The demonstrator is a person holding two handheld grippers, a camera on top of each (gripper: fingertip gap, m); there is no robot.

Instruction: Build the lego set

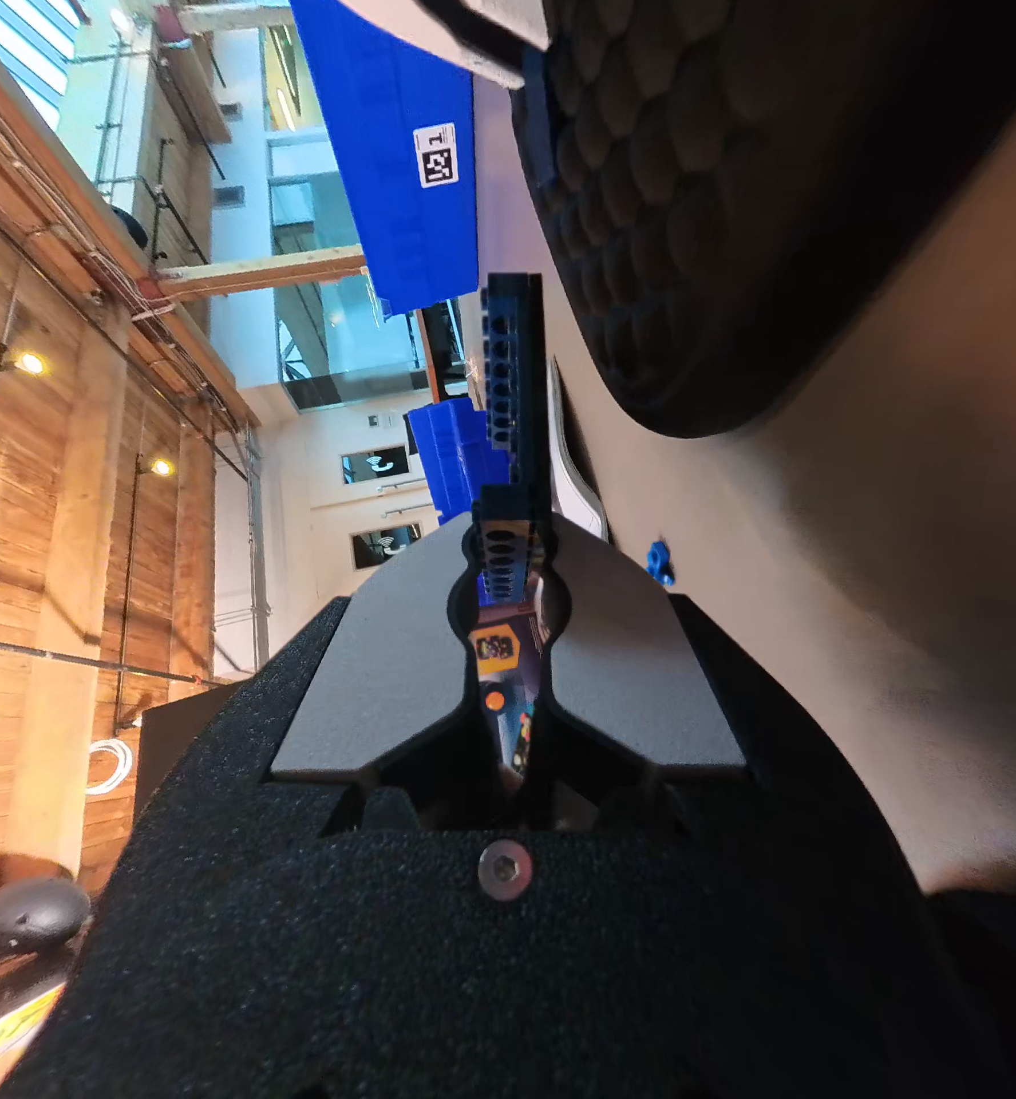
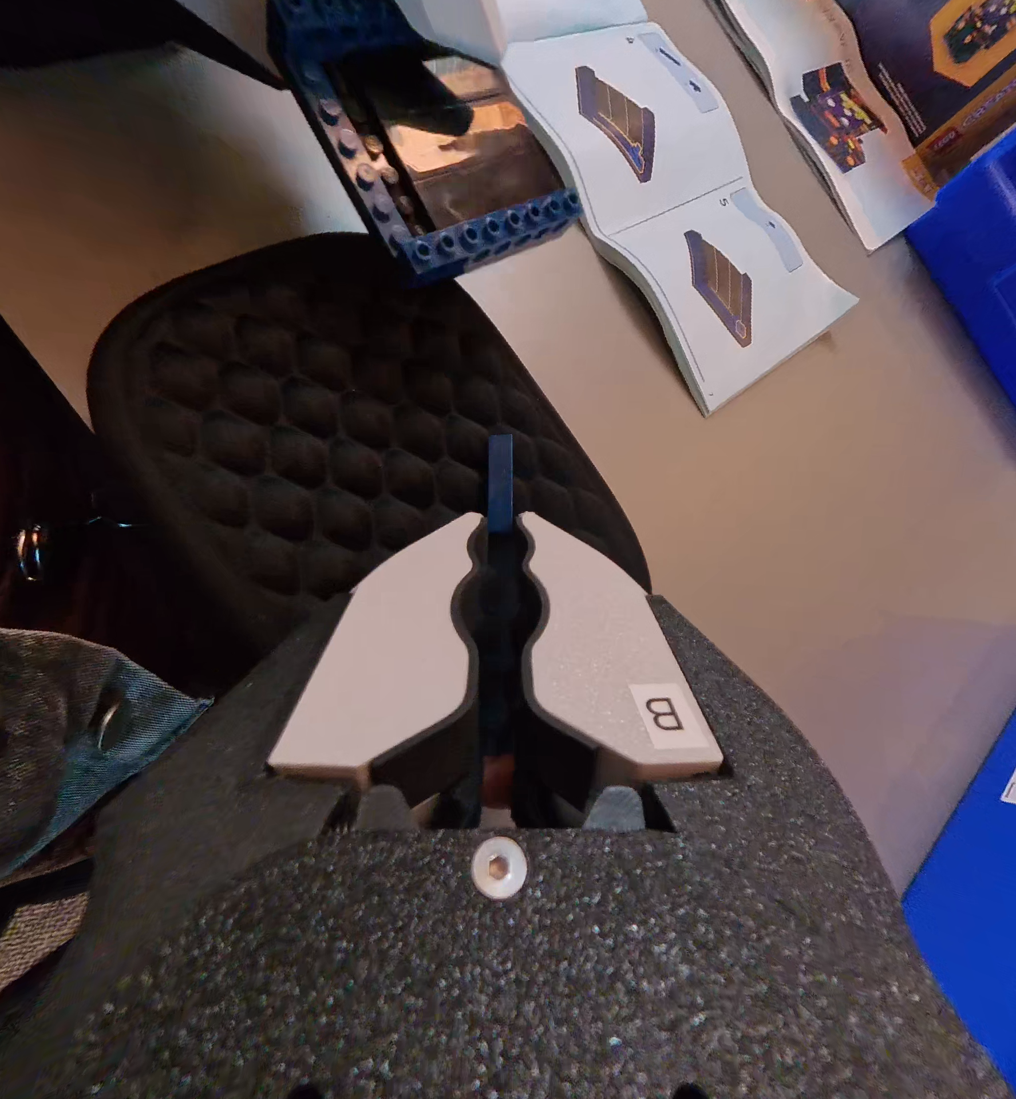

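My left gripper (image 1: 508,535) is shut on a dark blue brick frame (image 1: 508,380) with rows of round holes; it stands out past the fingertips, held on edge close to the tan table (image 1: 791,594). The right wrist view shows the same frame (image 2: 481,238) at the top, with a shiny pane inside it and a dark finger (image 2: 428,101) on it. My right gripper (image 2: 500,523) is shut on a thin dark blue flat piece (image 2: 500,482) that sticks out beyond the pads. It hangs over a black honeycomb-patterned pad (image 2: 291,404), which also shows in the left wrist view (image 1: 701,208).
An open instruction booklet (image 2: 672,196) lies beyond the pad, with more booklets and a printed box (image 2: 939,71) behind it. Blue bins stand at the right (image 2: 993,309), (image 2: 999,892) and in the left wrist view (image 1: 398,148). A small blue part (image 1: 660,559) lies on the table. Left tips to right tips: about 12 cm.
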